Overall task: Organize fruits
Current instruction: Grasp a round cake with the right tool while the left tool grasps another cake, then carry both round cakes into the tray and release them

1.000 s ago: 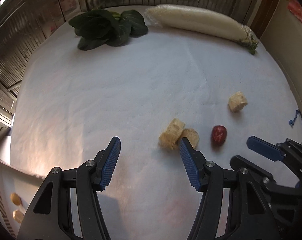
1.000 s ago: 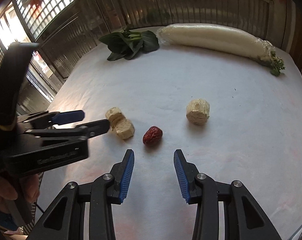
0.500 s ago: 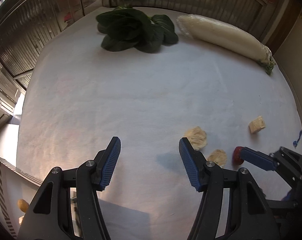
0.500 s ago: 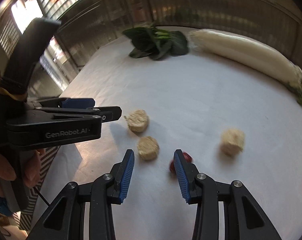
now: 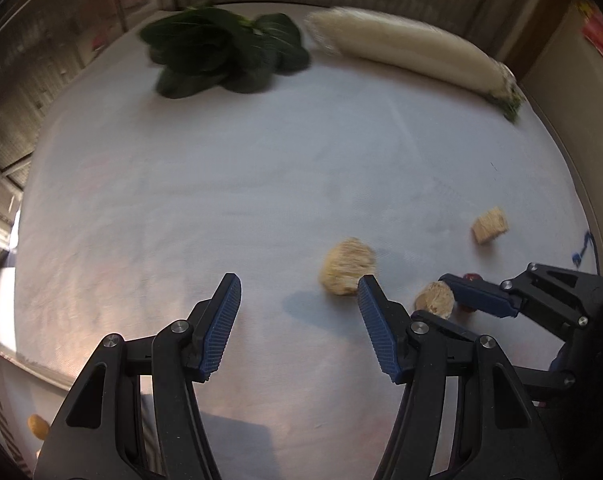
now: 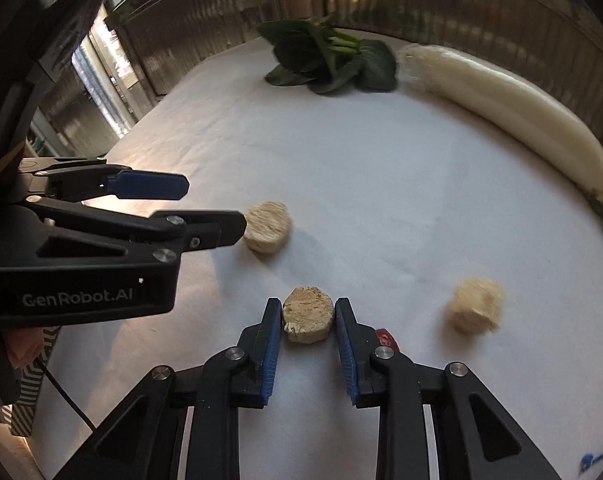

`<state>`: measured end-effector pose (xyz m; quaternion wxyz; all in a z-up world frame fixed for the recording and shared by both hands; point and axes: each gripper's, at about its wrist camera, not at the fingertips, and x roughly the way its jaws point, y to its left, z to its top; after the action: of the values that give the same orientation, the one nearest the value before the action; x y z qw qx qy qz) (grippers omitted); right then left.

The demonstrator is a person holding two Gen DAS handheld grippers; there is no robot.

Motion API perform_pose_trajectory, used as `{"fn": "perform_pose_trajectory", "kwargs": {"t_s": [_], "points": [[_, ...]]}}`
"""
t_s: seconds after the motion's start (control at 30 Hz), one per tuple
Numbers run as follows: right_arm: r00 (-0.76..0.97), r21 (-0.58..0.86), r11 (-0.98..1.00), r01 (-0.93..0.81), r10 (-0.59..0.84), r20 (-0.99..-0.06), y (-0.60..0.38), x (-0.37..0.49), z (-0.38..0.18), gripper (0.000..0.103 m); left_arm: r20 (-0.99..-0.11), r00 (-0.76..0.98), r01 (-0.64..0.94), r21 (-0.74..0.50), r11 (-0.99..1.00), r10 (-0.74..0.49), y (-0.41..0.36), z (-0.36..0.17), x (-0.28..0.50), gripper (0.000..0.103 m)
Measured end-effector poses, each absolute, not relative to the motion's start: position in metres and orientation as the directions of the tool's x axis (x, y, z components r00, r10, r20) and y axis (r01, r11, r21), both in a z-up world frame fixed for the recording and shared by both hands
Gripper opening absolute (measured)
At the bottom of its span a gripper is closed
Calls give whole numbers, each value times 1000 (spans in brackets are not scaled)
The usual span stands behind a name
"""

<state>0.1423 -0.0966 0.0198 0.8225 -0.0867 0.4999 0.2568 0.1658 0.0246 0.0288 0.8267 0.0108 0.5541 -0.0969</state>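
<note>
— Fruit chunk (image 6: 307,314), location?

— Lying flat on the white counter (image 6: 381,200), towards its near edge, squarely between the pads of the right hand-held gripper (image 6: 307,308). Narrowed right down, both pads against its sides. Gripped, by the look of it, but not yet lifted.

— Left hand-held gripper (image 6: 211,206)?

— Half spread, holding nothing. Hovering just beside a second chunk (image 6: 267,226).

— Neighbours?

— Third chunk (image 6: 475,306) off to the right, well apart. Red date (image 6: 387,338) just behind the right finger, mostly hidden; cannot tell whether touching. Leafy greens (image 6: 329,62) and white radish (image 6: 501,100) along the far edge, well clear.

— Recommendations for the lift?

— Keep the squeeze moderate: looks fibrous and probably crumbly, likely to shed or split under a hard pinch. Raise straight up before travelling sideways, so as not to knock the date. Held only near the pad tips, so avoid tilting or rolling the wrist. Keep the left one out of the path. Set down next to the like pieces, and release only once resting on the counter.
</note>
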Motion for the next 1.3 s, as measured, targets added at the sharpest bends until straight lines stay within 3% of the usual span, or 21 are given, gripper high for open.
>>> {"fn": "perform_pose_trajectory", "kwargs": {"t_s": [0.3, 0.37, 0.43, 1.3], "points": [[403, 148, 887, -437, 340, -850, -123, 131, 27, 26, -922, 358, 235, -61, 970, -145, -2, 17, 175, 60], [408, 157, 890, -428, 346, -845, -125, 129, 29, 26, -919, 369, 234, -52, 971, -138, -3, 17, 175, 48], [416, 165, 890, -425, 354, -837, -126, 125, 32, 26, -916, 378, 240, -40, 970, -131, -3, 18, 174, 29], [440, 210, 869, -448, 418, -795, -87, 24, 70, 26, -883, 466, 112, -1, 994, -53, 60, 71, 28, 29]]}}
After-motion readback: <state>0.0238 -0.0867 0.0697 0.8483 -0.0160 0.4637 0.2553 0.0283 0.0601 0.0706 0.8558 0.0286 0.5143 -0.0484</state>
